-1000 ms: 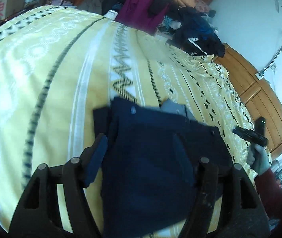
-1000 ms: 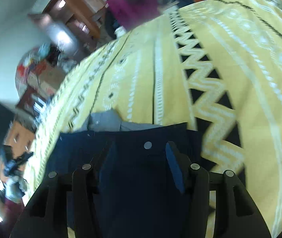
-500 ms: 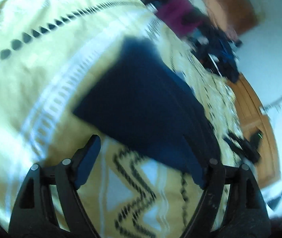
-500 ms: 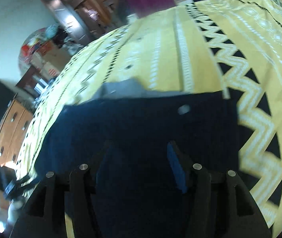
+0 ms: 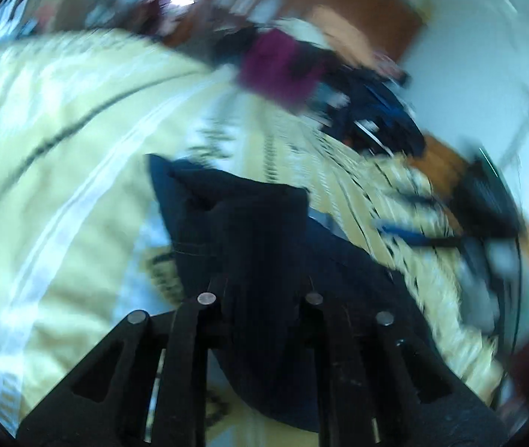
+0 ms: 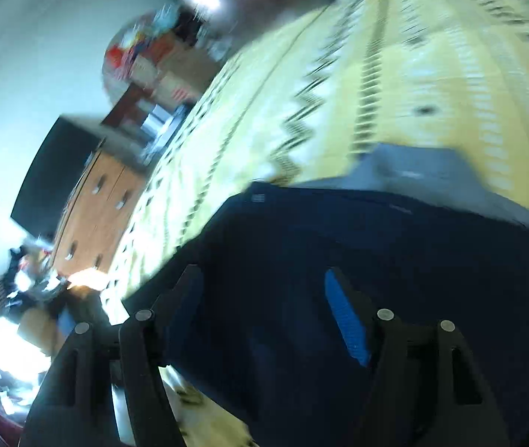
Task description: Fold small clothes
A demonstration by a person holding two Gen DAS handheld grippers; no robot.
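writing unreadable; left tool (image 5: 260, 290) closing on navy garment (image 5: 249, 223).

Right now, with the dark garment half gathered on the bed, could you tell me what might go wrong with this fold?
1. The left hand-held gripper is closing on a bunched ridge of the navy garment, so the fold may crease unevenly.
2. The right hand-held gripper is opening above the cloth, gripping nothing, so that side may slump.
3. The grey lining may stay exposed.
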